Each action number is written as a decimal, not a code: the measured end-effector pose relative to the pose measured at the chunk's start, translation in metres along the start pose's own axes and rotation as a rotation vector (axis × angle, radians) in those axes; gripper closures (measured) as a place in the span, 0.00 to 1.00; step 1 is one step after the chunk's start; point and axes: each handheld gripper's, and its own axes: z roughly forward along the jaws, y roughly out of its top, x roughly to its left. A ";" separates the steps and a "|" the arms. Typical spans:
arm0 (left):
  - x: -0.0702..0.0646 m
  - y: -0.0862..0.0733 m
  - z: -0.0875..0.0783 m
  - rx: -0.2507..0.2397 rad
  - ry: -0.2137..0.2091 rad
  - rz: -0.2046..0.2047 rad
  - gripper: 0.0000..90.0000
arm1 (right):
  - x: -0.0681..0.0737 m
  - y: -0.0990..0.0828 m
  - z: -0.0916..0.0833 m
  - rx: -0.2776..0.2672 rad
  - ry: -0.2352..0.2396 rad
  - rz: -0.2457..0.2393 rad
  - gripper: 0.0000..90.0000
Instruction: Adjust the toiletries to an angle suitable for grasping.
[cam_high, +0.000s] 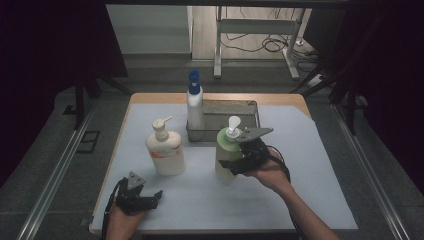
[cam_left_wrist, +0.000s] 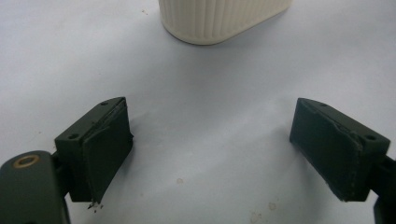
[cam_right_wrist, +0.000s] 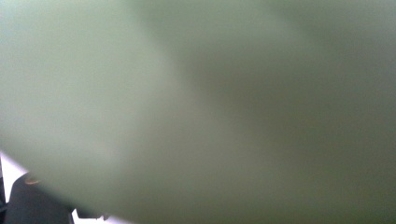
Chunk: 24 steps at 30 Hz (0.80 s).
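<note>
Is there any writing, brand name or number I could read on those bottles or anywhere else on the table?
No text can be read anywhere.
Cream pump bottle: an orange label, its print too small and blurred to read.
Green pump bottle: no readable print; it is a green blur in the right gripper view.
Blue-capped bottle: no print visible.
Metal tray: no marking visible.
</note>
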 end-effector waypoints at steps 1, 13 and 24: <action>0.000 0.000 0.000 0.000 0.000 0.000 0.14 | 0.000 0.000 0.000 0.000 0.000 0.000 0.14; 0.000 0.000 0.000 0.002 -0.001 0.002 0.14 | -0.008 0.027 -0.007 -0.015 -0.023 -0.001 0.14; 0.000 0.000 0.000 0.000 -0.002 0.000 0.14 | -0.017 0.050 -0.009 -0.025 -0.049 0.000 0.14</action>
